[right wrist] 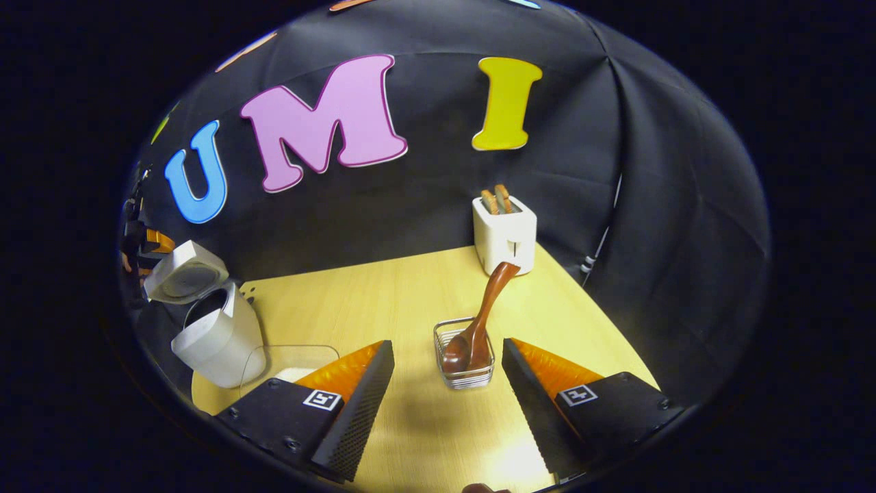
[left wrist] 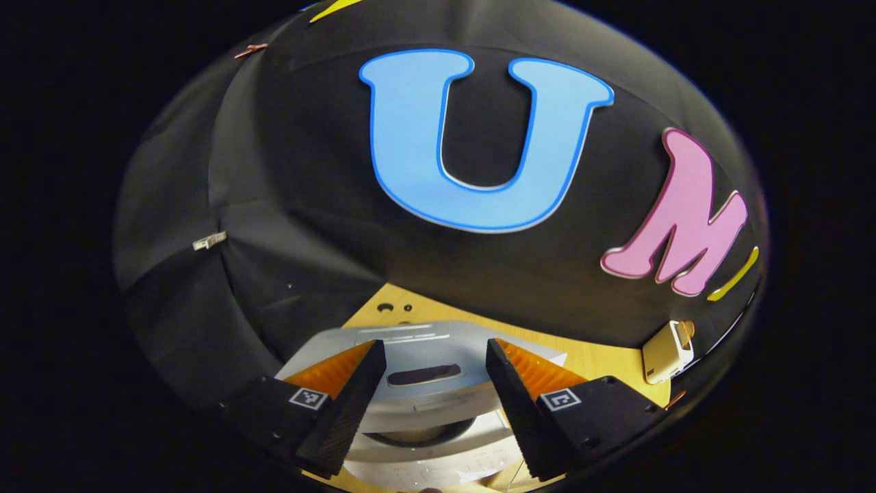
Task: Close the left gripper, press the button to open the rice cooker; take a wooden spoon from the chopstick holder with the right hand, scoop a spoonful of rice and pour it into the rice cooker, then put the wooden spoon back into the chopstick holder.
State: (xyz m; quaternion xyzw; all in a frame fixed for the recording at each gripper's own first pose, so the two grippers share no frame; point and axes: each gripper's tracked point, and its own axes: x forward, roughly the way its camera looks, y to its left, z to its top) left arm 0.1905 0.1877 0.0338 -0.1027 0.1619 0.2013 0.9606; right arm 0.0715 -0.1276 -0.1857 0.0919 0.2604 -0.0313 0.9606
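Currently, status by item:

Rice cooker [right wrist: 219, 339]: white, at the table's left edge in the right gripper view. Lid [right wrist: 183, 274] is up and tilted back, pot mouth exposed. Button step looks done.

Left gripper [left wrist: 434, 380]: fingers spread wide, nothing between them. Hangs just above the cooker [left wrist: 424, 383], looking down over the raised lid. Its job reads as finished, so it's probably parked there out of the right side's path.

Right gripper [right wrist: 448, 383]: fingers spread apart, empty. Sits low over the table [right wrist: 383, 287], lined up on the chopstick holder [right wrist: 467, 375], which lies between the two fingers and a bit ahead. Looks like the approach pose for the grab.

Wooden spoon [right wrist: 479, 322]: bowl end down in the wire holder, handle leaning up and away to the right, toward the toaster. Not touched by either finger.

Rice: a clear container [right wrist: 287, 361] sits just beside the cooker, partly behind the right gripper's left finger, white stuff at the bottom. Presumably the rice; placed next to the cooker so the scoop-to-pour move is short.

Toaster [right wrist: 505, 233]: white, at the back of the table, two slices poking out. Not part of the job.

Stage: cooker open, spoon not yet picked.

Next: reach forward, pinch the handle above the holder rim, lift straight out.

Risk: the holder is light wire; a slanted pull may drag or tip it.
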